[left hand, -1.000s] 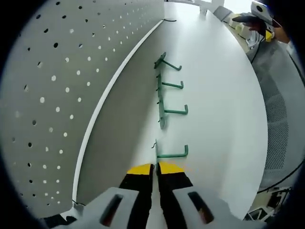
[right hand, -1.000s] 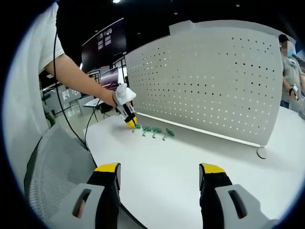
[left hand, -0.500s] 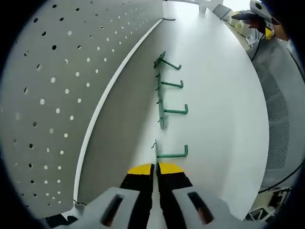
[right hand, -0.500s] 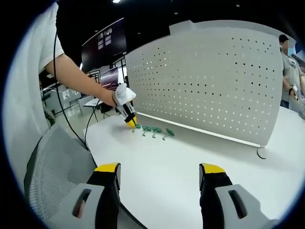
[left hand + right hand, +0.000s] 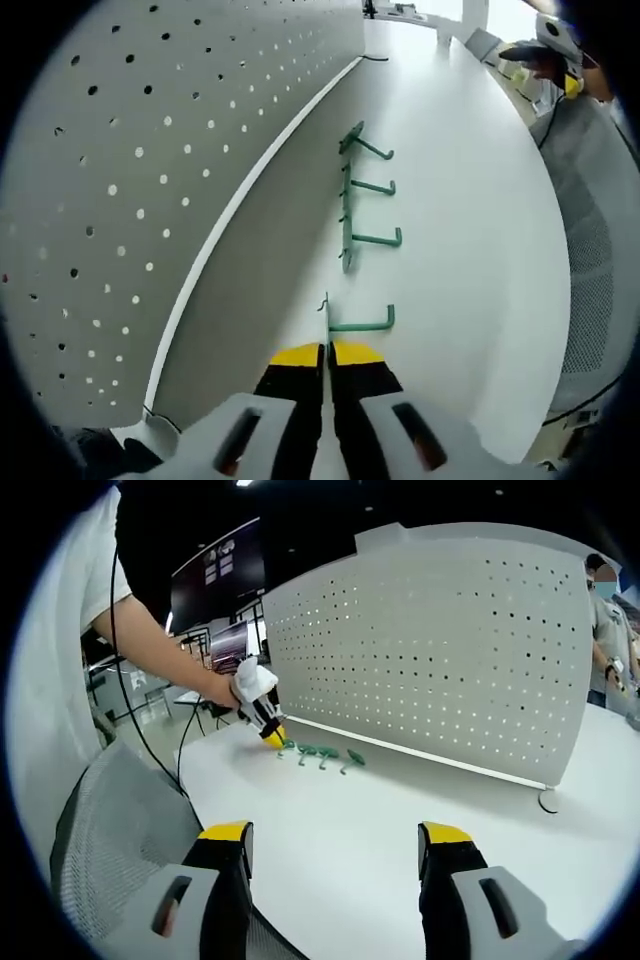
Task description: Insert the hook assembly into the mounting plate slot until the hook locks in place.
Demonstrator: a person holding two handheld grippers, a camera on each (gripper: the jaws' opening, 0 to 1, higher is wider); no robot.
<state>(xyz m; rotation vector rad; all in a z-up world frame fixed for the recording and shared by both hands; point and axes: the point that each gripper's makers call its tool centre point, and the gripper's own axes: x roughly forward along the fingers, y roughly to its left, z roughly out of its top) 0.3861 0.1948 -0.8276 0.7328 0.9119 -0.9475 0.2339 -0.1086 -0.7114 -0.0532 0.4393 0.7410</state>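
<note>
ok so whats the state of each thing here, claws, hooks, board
left claw: shut on the near hook's upright end
near hook: lying on the table, held
three-hook strip: lying flat on the table, untouched
pegboard: standing upright, nothing hung on it
right claw: open, holding nothing, above the table edge

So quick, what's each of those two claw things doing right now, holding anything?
Left gripper: fingers shut on the near green hook.
Right gripper: open, holding nothing, above the white table.
</note>
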